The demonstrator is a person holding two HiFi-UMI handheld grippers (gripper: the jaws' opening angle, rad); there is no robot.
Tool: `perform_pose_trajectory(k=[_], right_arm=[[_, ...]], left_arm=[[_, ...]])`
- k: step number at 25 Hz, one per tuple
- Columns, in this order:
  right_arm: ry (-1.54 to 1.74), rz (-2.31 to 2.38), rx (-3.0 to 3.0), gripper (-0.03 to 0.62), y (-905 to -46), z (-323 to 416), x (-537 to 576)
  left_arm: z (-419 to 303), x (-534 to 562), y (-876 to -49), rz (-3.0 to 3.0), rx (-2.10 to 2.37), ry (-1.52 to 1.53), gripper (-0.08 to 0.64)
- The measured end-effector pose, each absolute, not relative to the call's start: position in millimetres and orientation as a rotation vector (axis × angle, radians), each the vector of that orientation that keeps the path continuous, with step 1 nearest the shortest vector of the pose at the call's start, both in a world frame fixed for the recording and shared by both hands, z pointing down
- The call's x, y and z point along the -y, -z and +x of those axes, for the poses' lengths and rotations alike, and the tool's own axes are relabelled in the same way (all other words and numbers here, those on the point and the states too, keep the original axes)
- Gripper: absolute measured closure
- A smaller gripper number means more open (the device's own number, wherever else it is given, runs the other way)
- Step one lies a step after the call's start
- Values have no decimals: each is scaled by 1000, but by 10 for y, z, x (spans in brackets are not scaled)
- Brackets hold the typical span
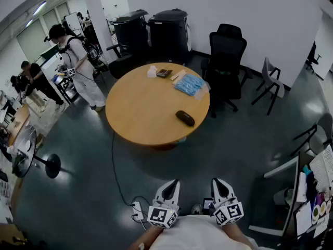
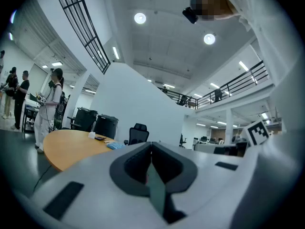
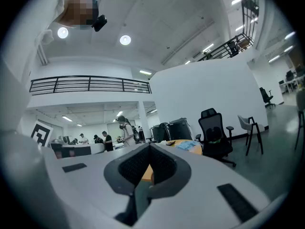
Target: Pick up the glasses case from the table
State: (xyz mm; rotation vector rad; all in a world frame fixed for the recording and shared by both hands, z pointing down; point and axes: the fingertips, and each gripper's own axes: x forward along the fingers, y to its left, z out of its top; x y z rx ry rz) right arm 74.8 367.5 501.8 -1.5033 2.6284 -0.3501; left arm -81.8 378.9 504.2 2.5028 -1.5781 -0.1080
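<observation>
White wall point(image 1: 260, 14), dark glossy floor point(image 1: 78, 191), black office chair point(image 1: 227, 53), grey chair point(image 1: 270, 81), round ceiling lights point(image 2: 139, 17).

Head view: taken from high above the floor, tipped steeply down. Round desk point(image 1: 151, 108) well ahead near mid-frame, left claw point(image 1: 173, 183) and right claw point(image 1: 217, 182) close in at the bottom edge.

Claw views: mounted low just behind each claw, facing level along its jaws, with the claw body filling the lower half.

From the left one, desk far off at the left. From the right one, desk far off just beyond the jaws.

Shared by all three: desk, black office chair point(image 1: 227, 48), dark bins point(image 1: 151, 30), white wall point(image 1: 250, 9).
</observation>
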Motion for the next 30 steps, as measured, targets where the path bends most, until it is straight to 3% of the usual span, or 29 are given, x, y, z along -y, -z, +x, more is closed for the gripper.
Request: perform_pose_trajectory(k=[30], right_arm=[[436, -1421, -2643, 577, -5241, 1385, -3139]], left_arm=[[-402, -3443, -5438, 2399, 1625, 92, 549]])
